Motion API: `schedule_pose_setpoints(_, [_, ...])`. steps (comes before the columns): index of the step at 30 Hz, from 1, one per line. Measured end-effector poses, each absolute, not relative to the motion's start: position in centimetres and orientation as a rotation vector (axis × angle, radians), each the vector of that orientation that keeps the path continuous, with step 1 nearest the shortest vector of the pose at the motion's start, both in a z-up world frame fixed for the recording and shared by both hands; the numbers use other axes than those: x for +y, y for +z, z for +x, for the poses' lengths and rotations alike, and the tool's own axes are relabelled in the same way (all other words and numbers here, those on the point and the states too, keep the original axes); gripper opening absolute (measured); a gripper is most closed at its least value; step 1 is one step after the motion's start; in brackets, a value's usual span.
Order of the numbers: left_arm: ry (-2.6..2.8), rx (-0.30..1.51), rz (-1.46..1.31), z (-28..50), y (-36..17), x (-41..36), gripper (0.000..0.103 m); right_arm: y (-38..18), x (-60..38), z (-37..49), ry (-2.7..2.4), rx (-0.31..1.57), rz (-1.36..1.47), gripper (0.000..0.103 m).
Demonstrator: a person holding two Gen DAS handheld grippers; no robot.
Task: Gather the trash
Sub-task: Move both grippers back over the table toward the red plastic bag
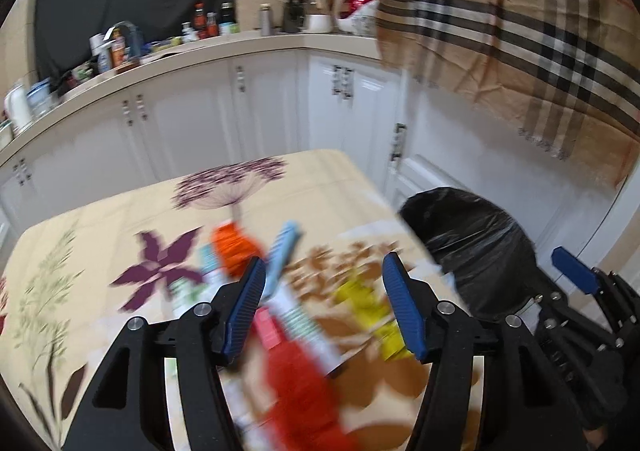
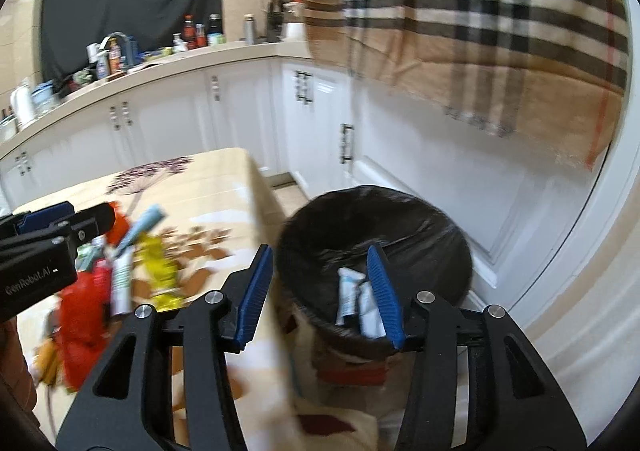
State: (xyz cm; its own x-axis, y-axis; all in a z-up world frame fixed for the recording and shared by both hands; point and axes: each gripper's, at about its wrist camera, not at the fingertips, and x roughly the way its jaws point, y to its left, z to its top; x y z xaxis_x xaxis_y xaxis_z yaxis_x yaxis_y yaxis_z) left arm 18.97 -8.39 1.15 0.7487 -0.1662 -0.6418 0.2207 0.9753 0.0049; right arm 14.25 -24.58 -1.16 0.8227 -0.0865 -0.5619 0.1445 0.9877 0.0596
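A heap of trash lies on the floral tablecloth (image 1: 100,243): an orange packet (image 1: 232,247), a light blue tube (image 1: 280,263), a yellow wrapper (image 1: 372,315) and a red packet (image 1: 300,383). My left gripper (image 1: 324,305) hangs open above the heap with nothing between its pads. Right of the table stands a bin with a black liner (image 2: 376,235). Two white tubes (image 2: 352,295) lie inside it by the near rim. Above the bin my right gripper (image 2: 320,291) is open, and the tubes show beside its right pad, not pinched. The left gripper's fingers (image 2: 92,219) show over the heap (image 2: 120,275).
White kitchen cabinets (image 1: 200,123) run behind the table, under a counter (image 1: 168,59) crowded with bottles and jars. A checked beige cloth (image 1: 520,31) hangs at the upper right above the bin. The table's right edge (image 2: 264,191) lies close to the bin.
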Motion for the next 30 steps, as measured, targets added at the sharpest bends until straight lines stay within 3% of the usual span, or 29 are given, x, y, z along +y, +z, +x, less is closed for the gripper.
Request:
schedule_pose_setpoints(15, [0.018,0.729,0.001,13.8,-0.5,4.4,0.063,-1.6,-14.1,12.4,0.118,0.652,0.046,0.048])
schedule_pose_setpoints(30, [0.067,0.785,-0.050,12.3,-2.9,8.9,0.063,-1.8,-9.4,12.3,0.181,0.685,-0.007,0.054])
